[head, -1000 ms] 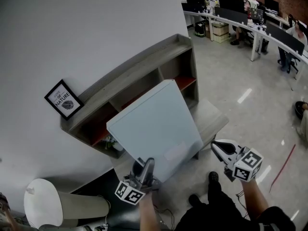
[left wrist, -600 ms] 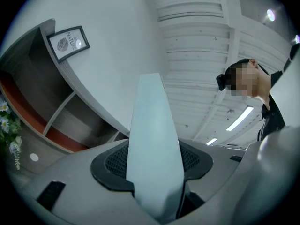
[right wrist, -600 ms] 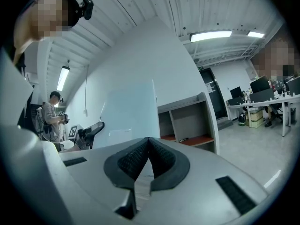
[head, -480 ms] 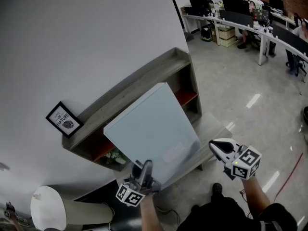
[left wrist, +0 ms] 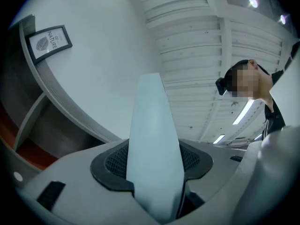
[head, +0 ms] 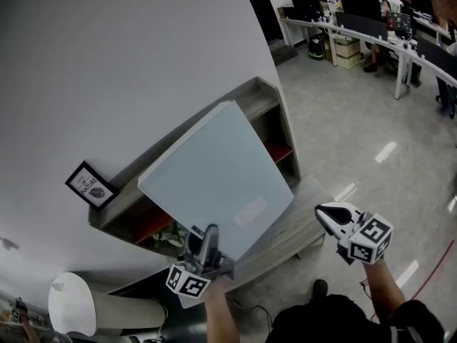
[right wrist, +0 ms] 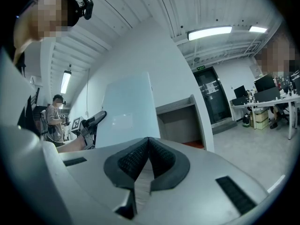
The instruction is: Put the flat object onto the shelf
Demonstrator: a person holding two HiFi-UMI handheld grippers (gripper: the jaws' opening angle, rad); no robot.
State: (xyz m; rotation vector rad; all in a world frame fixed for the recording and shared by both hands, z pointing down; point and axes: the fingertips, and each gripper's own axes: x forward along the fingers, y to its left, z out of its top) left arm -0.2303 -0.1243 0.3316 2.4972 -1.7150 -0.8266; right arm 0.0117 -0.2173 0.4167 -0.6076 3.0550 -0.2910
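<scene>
A large flat pale-blue board point(head: 214, 177) is tilted in front of the grey wooden shelf unit point(head: 268, 95) that stands against the white wall. The board's upper edge reaches the level of the shelf top. My left gripper point(head: 203, 240) is shut on the board's lower edge. In the left gripper view the board point(left wrist: 151, 125) stands edge-on between the pads point(left wrist: 112, 161). My right gripper point(head: 328, 215) hangs to the right of the board, apart from it, its pads point(right wrist: 133, 161) meeting on nothing. From the right gripper view I see the board point(right wrist: 126, 111), the shelf point(right wrist: 180, 121) and the left gripper point(right wrist: 91, 121).
A framed picture point(head: 89, 184) leans on the shelf top at the left. A grey bench surface point(head: 285, 227) runs below the shelf. A white round-topped object point(head: 71, 309) stands at the lower left. Office desks point(head: 385, 27) with people sit far right.
The board has risen and moved toward the shelf; its top edge now overlaps the shelf top. The left gripper went up with it. The right gripper has hardly moved.
</scene>
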